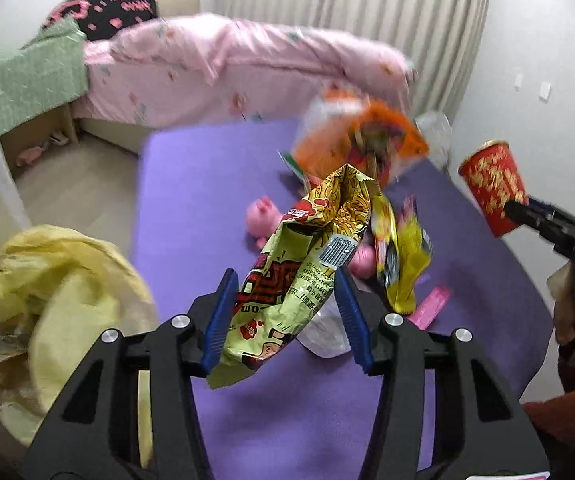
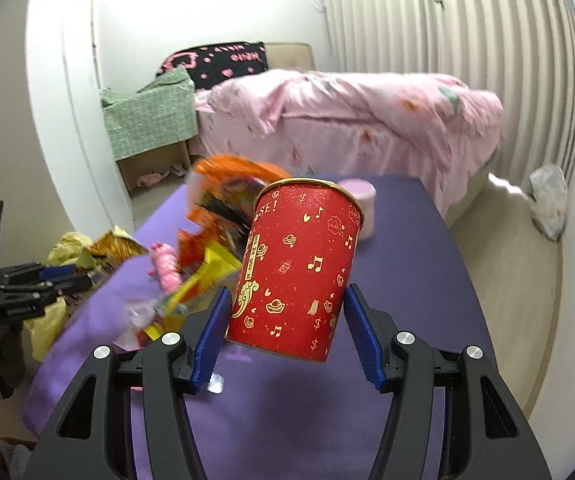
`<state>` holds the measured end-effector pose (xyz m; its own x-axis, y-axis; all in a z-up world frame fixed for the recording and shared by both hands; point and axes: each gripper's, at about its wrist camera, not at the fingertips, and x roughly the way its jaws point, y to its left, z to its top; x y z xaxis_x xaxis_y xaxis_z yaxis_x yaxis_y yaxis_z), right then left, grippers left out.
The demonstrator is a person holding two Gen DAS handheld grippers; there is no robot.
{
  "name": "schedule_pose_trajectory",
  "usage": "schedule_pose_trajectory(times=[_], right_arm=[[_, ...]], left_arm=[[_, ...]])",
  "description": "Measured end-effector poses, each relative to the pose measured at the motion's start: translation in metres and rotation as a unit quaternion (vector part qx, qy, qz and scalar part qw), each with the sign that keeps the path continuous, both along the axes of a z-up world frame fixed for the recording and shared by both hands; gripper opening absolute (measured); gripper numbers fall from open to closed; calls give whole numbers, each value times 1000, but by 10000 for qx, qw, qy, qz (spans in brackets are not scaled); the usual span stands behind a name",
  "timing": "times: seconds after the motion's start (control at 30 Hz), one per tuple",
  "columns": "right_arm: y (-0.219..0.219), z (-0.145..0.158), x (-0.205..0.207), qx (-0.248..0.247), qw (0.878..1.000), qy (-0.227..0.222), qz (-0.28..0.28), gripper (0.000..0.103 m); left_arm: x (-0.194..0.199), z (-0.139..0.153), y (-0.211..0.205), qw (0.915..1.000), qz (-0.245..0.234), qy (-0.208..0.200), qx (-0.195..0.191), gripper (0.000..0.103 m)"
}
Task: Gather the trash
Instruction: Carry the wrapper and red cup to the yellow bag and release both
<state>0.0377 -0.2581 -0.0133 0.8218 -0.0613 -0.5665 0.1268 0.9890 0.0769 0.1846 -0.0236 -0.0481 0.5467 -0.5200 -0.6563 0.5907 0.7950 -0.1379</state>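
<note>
Blue ridged fingers [image 1: 221, 316] of the left gripper [image 1: 285, 314] pinch a crinkled yellow snack wrapper with red and black print [image 1: 307, 264], holding it up above the purple cloth-covered table [image 1: 191, 184]. In the right wrist view, the right gripper [image 2: 287, 336] has its blue pads [image 2: 211, 340] against the sides of a red paper cup with gold music notes and coins [image 2: 299, 268]; the cup is lifted clear of the table and tilted, rim pointing up and away. The left pad touches the cup wall; whether the right pad touches is hard to tell.

A yellow plastic trash bag [image 1: 59, 304] sags open just off the table's left edge, near the left gripper. More trash remains on the table: an orange snack packet [image 1: 363, 140], blurred, a second yellow wrapper [image 1: 399, 256], a clear plastic film [image 1: 323, 328] and a pink slip [image 1: 431, 304], around a pink plush pig [image 1: 265, 216].

The wrapper looks feather-light, limp and slick, likely to slide from a loose grip, so a firm pinch across a flat folded part suits it. The cup looks light and thin-walled, easily crushed; holding it mid-wall with gentle pressure seems safest
</note>
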Motion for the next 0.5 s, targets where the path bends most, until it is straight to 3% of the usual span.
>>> schedule_pose_trajectory(times=[0.17, 0.37, 0.5], right_arm=[[21, 19, 10, -24, 9990, -234, 370, 55], [56, 29, 30, -16, 9952, -372, 910, 55], [78, 28, 42, -38, 9926, -327, 1172, 55]], left_arm=[[-3, 36, 52, 9946, 901, -511, -79, 47], [12, 56, 148, 9798, 1805, -337, -796, 47], [19, 47, 194, 9708, 2165, -117, -1026, 47]])
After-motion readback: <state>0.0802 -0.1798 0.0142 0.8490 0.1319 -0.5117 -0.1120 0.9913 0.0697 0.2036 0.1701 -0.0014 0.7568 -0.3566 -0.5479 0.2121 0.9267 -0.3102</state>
